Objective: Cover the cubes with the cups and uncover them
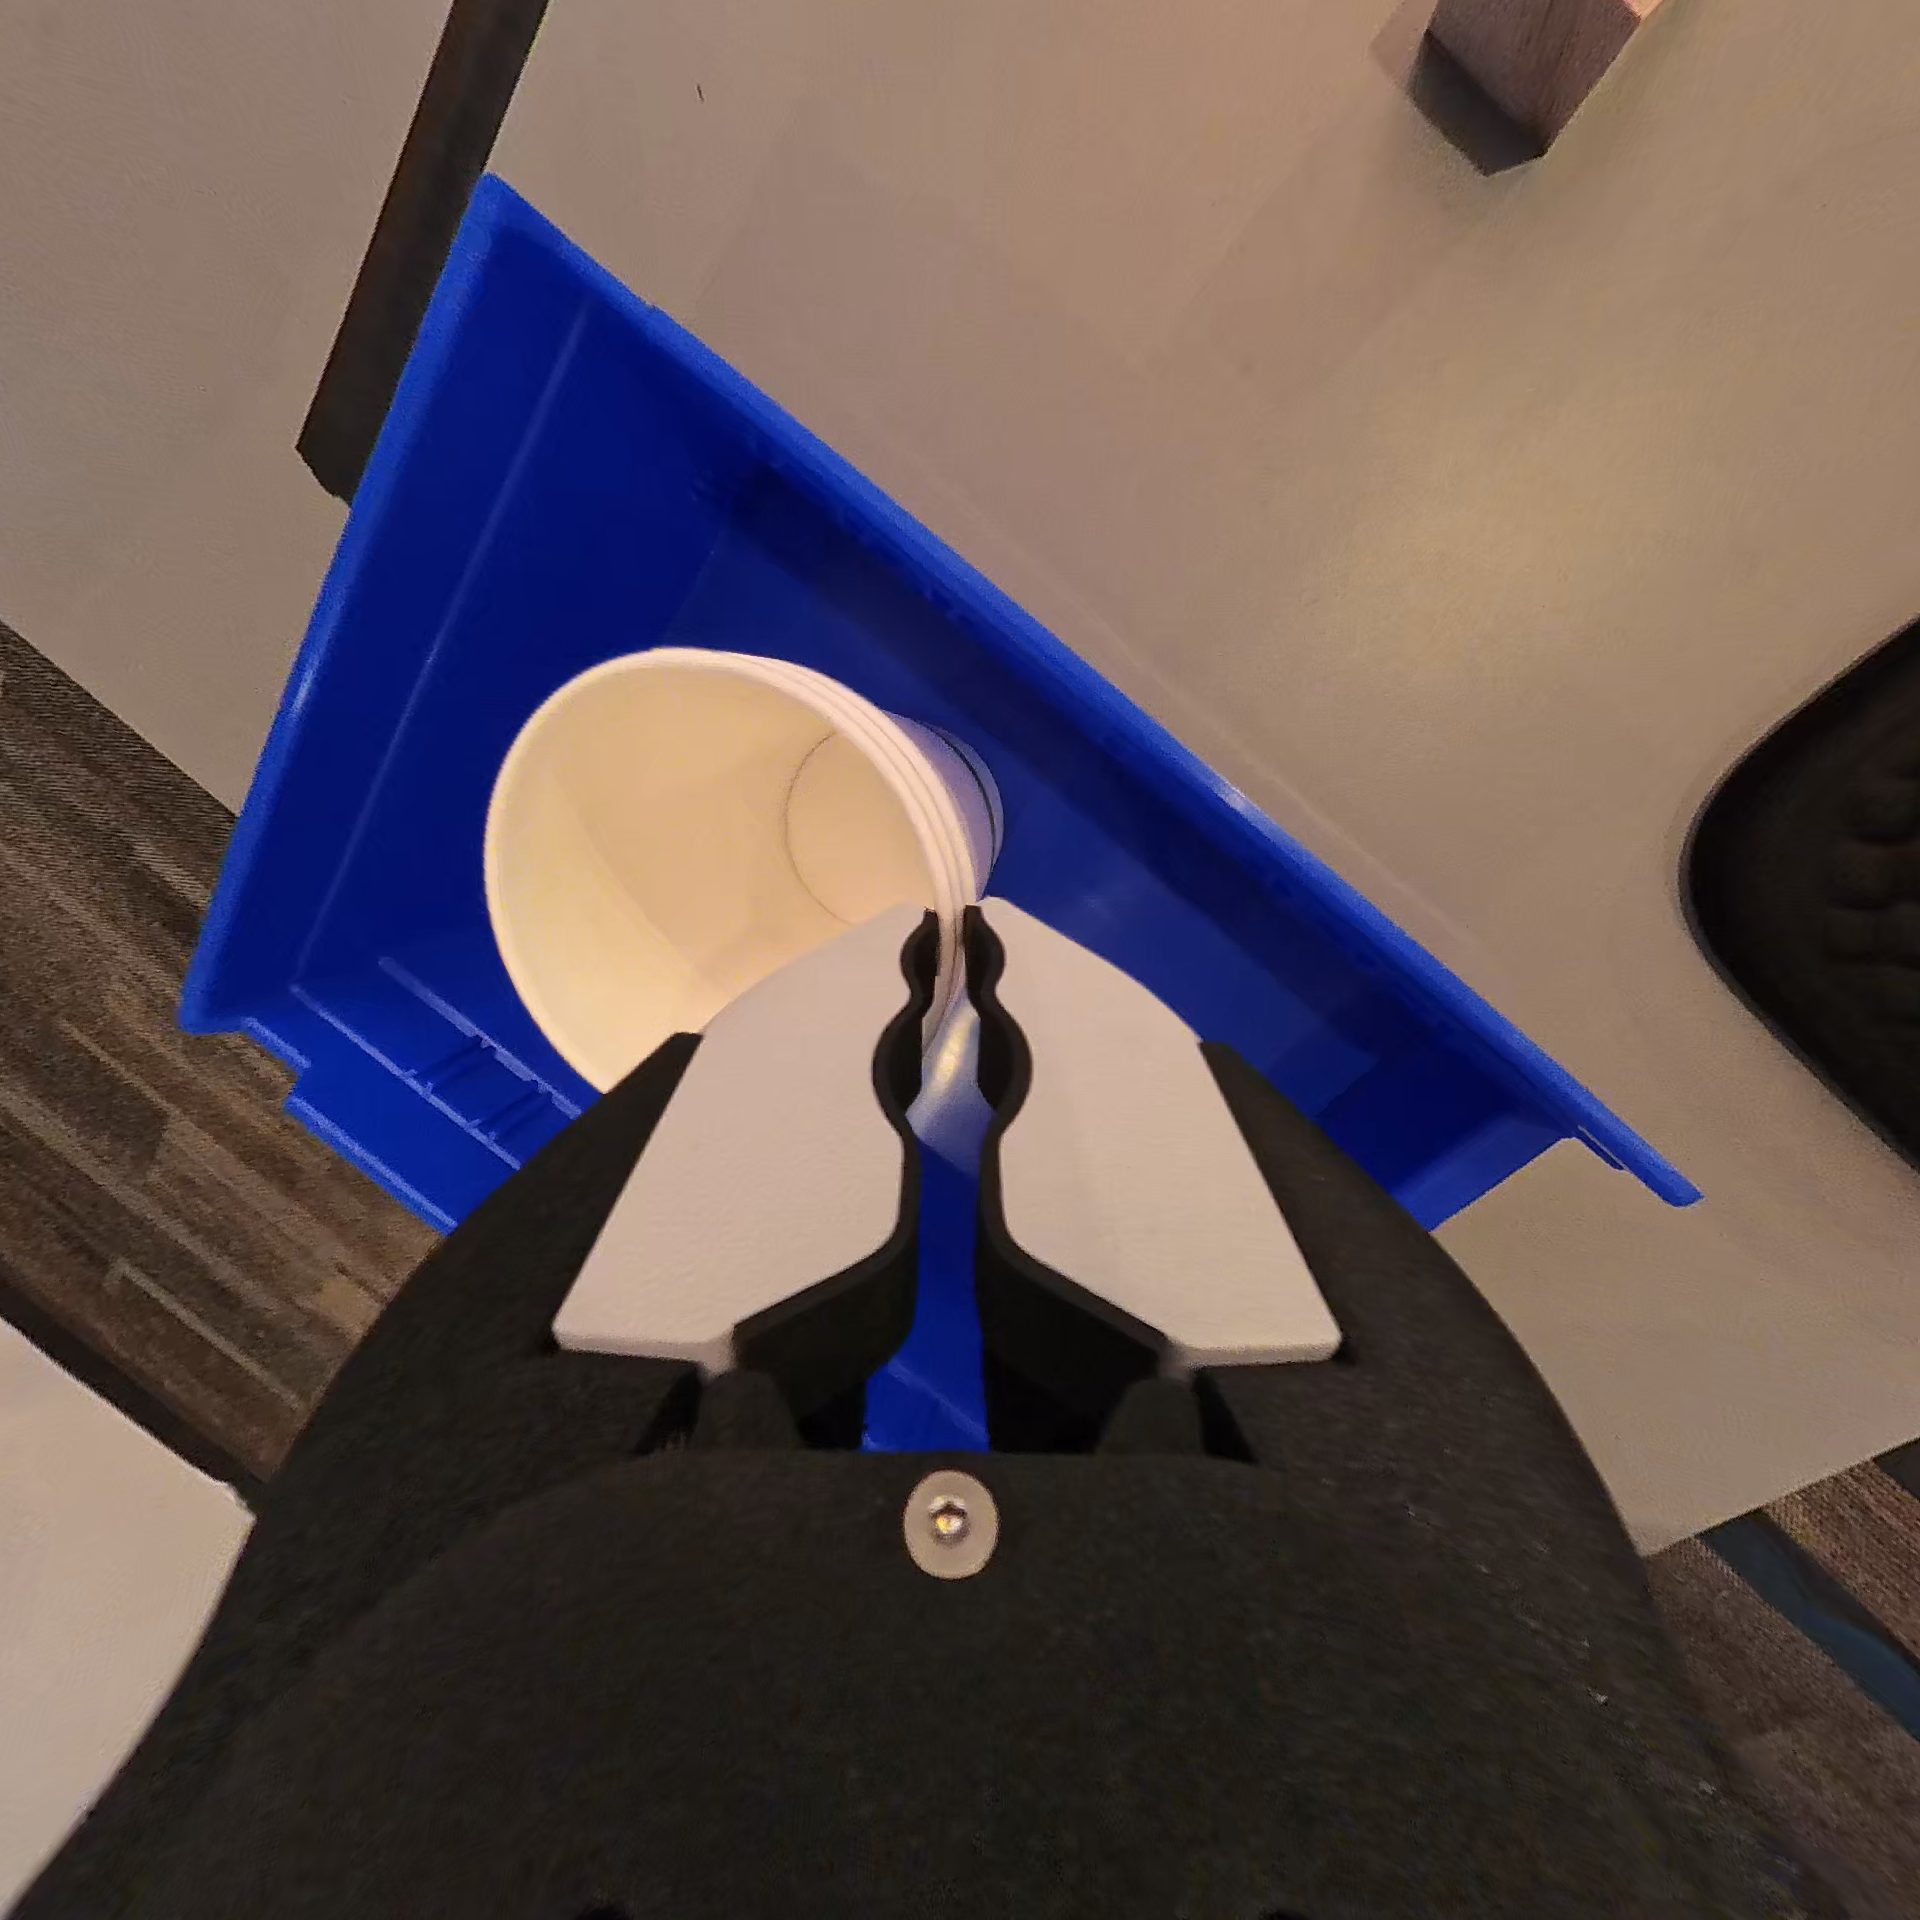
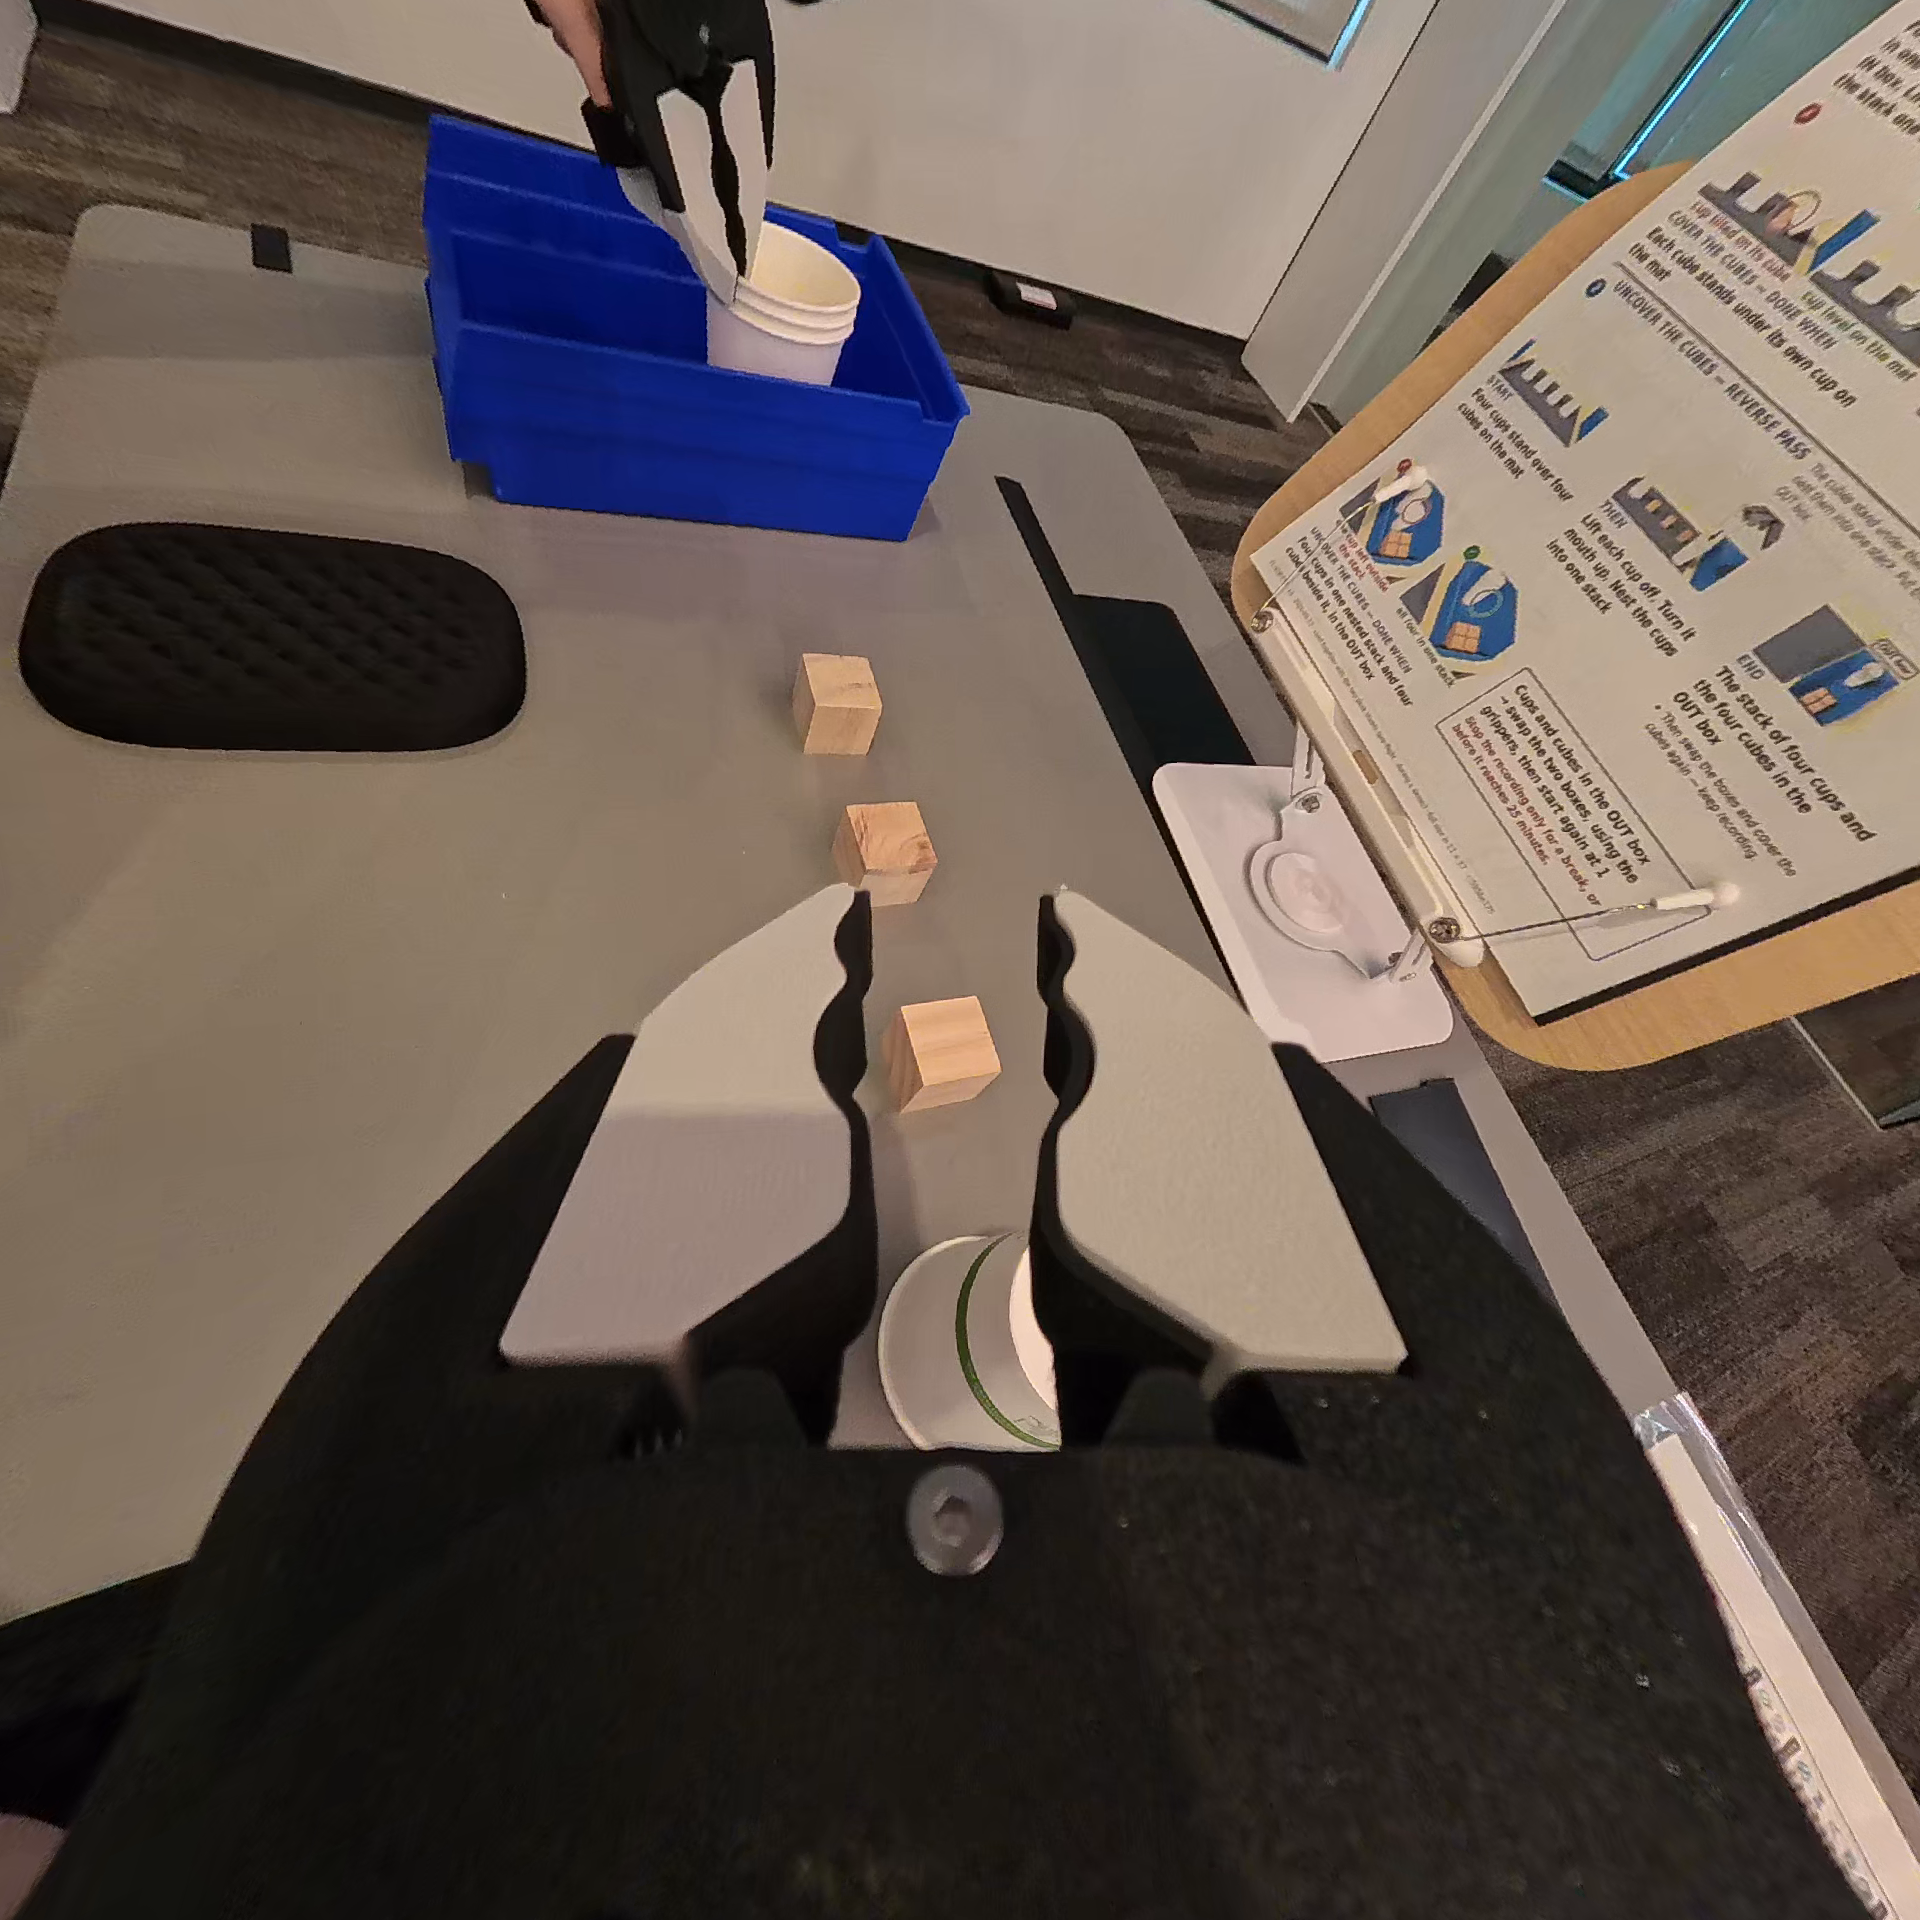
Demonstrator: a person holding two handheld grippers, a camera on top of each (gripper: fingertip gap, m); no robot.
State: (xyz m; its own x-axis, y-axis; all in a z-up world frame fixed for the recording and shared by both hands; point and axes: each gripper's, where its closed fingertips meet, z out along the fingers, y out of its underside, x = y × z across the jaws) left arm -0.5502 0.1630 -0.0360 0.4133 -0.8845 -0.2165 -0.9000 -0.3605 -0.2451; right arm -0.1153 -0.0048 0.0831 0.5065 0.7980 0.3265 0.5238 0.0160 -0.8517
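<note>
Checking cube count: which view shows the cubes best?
Right wrist view: three cubes lie in a row on the table, all unobstructed. Left wrist view catches only one cube, cropped at the top edge.

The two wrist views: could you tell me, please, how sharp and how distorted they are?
Left wrist view: the cup stack and left tool are sharp; the blue bin looks stretched by the wide angle. Right wrist view: the cubes are crisp, table edges bow, lighting is even, without glare.
</note>
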